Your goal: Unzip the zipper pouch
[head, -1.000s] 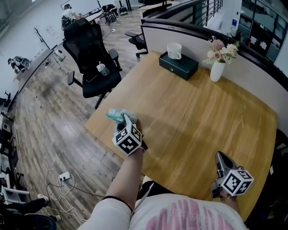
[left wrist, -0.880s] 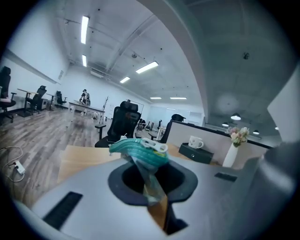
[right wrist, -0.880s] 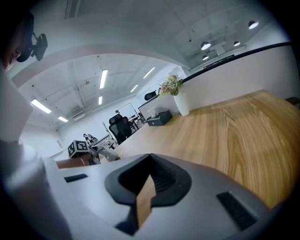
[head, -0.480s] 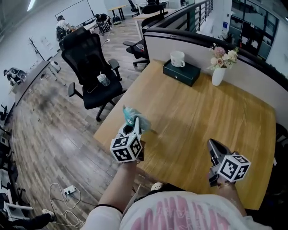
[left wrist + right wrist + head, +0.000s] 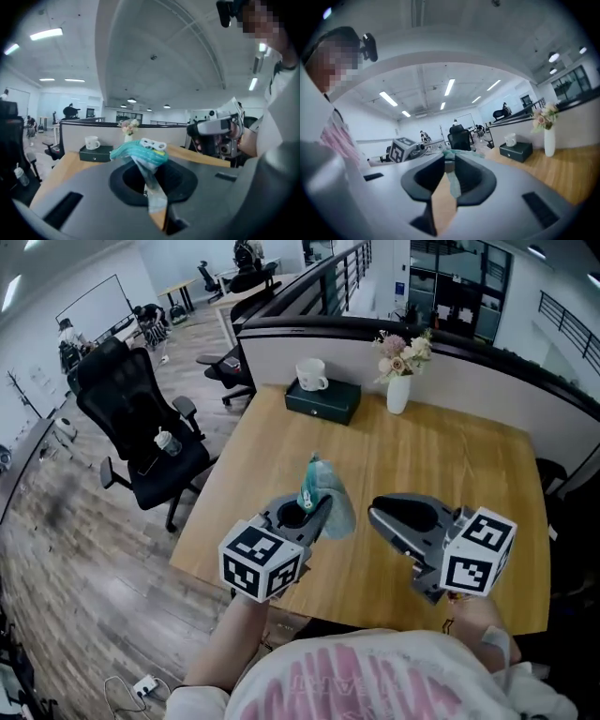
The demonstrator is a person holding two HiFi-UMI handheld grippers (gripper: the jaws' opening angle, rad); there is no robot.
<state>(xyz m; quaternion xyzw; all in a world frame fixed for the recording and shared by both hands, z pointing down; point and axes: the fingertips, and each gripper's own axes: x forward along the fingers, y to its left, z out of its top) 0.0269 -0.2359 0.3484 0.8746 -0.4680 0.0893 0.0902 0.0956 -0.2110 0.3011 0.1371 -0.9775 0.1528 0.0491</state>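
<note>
Now the left gripper (image 5: 312, 509) is clamped tight on the zipper pouch (image 5: 328, 495) and holds it up in the air, over the desk (image 5: 450, 465) near its front edge. I think it is lifted so the other gripper can reach it. A little white zipper pull (image 5: 153, 144) sits on top of the pouch. The right gripper (image 5: 377, 513) is just beside the pouch. Its jaws have just been opening a little, with nothing pinched between them yet. It looks ready to grab the pull.
</note>
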